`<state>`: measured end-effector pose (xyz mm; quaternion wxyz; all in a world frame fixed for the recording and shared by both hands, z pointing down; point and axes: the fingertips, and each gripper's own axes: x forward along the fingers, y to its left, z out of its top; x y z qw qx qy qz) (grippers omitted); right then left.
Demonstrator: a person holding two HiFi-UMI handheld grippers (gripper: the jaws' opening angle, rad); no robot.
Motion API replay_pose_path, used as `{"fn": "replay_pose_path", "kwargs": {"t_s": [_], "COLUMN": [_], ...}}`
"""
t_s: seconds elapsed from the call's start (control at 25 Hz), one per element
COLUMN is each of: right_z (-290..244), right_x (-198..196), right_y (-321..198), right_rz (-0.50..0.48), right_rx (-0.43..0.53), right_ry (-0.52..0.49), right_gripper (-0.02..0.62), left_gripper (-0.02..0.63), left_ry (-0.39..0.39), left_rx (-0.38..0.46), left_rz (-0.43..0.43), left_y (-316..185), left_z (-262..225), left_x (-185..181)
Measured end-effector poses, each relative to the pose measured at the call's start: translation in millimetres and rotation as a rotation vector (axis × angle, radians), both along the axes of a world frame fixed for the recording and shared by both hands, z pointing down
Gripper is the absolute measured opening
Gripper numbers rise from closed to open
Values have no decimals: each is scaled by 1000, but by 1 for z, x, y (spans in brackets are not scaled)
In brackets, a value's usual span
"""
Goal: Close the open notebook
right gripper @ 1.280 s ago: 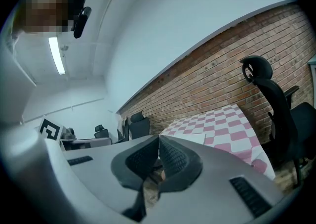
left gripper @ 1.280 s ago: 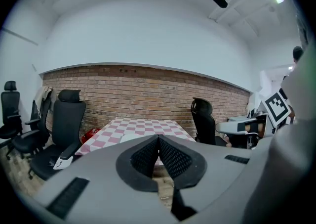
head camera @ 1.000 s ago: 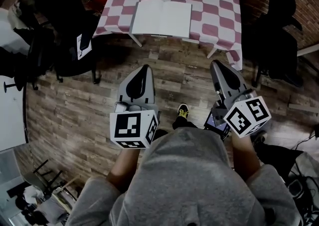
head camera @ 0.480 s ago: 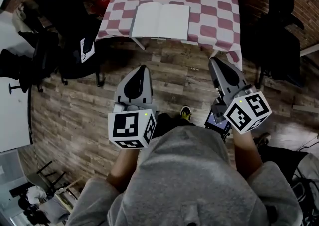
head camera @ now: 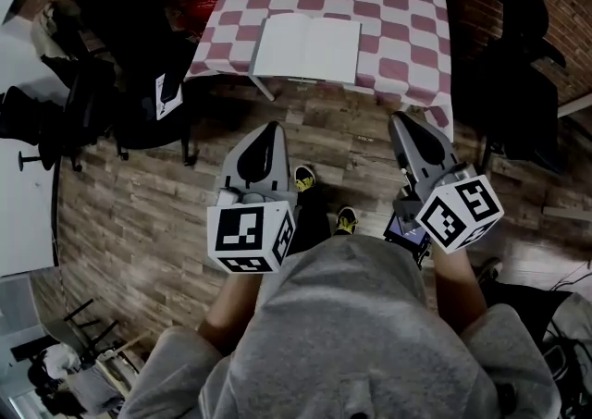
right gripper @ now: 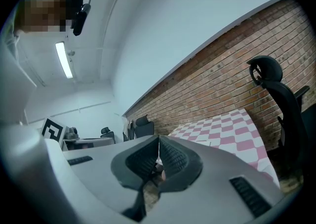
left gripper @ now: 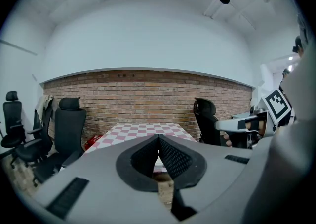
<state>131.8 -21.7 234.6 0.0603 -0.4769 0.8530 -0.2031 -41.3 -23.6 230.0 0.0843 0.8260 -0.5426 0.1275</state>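
Observation:
An open white notebook [head camera: 307, 49] lies flat near the front edge of a table with a red-and-white checked cloth [head camera: 388, 1] in the head view. Both grippers hang over the wooden floor, well short of the table. My left gripper [head camera: 268, 127] is shut, with nothing between its jaws, and it points toward the notebook. My right gripper [head camera: 400, 118] sits to the right, also shut and empty. In the left gripper view the left gripper [left gripper: 159, 138] has its tips together, with the checked table [left gripper: 129, 131] beyond. The right gripper [right gripper: 159, 139] looks the same in its own view.
Black office chairs [head camera: 129, 47] stand left of the table and another chair [head camera: 523, 56] at its right. A brick wall [left gripper: 143, 99] runs behind the table. The person's shoes [head camera: 344, 219] stand on the plank floor [head camera: 139, 204] between the grippers.
The table and notebook have shifted slightly in the head view as the person steps; one shoe now shows further forward. Both grippers stay shut in the same pose.

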Motion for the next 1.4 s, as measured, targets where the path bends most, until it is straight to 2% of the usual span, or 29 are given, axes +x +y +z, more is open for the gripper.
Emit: {"fn": "replay_pose_path", "kwargs": {"t_s": [0.44,0.84,1.28,1.4], "right_z": [7,28,51,59], "right_x": [-22,-41,-66,-71], "right_y": [-38,-76,-106,-113], "right_rz": [0,5,11,13], "right_rx": [-31,-85,-146,-173], "right_ry": [21,44,63,68], "right_gripper": [26,26,26,26], "left_gripper": [9,9,12,50], "left_ry": [55,73,100,141], "left_rx": [-23,-66,-159,-208], "left_rz": [-42,-51,-20,-5], "left_y": [-45,-89,-127,-137], "left_z": [12,33,72,87], "left_x": [-31,-52,-62,-63]}}
